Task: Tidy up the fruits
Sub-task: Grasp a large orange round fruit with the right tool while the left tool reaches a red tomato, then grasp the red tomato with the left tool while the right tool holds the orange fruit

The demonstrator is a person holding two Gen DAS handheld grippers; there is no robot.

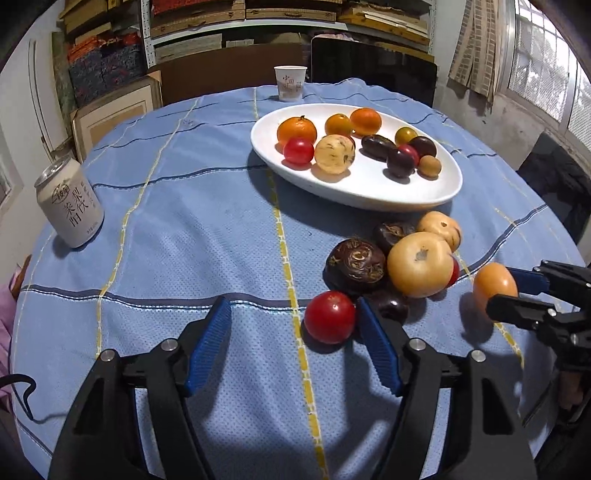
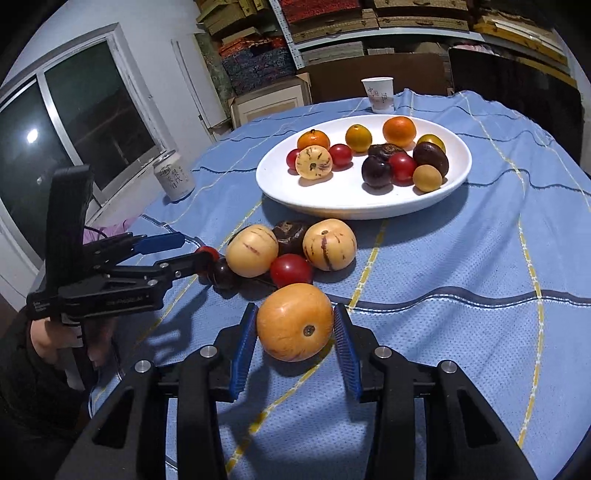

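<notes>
Nearest the right wrist camera: right gripper [image 2: 295, 325] straddling an orange pepino melon [image 2: 294, 322] on the blue tablecloth [image 2: 461, 266], pads seemingly touching both sides, grip not certain. Left gripper [image 1: 293, 325] spread wide, a red tomato [image 1: 330, 316] just inside its right finger. Beyond, a loose fruit pile [image 2: 291, 247]. Further back, white oval plate [image 2: 354, 206] holding tangerines, tomatoes, dark plums, a striped melon. Drink can [image 1: 70, 206] and paper cup [image 1: 290, 83] apart.

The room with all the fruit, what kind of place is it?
Probably a storeroom or workshop used for eating too: shelves stacked with boxes and boards, a table under a blue tablecloth, and a barred window.
</notes>
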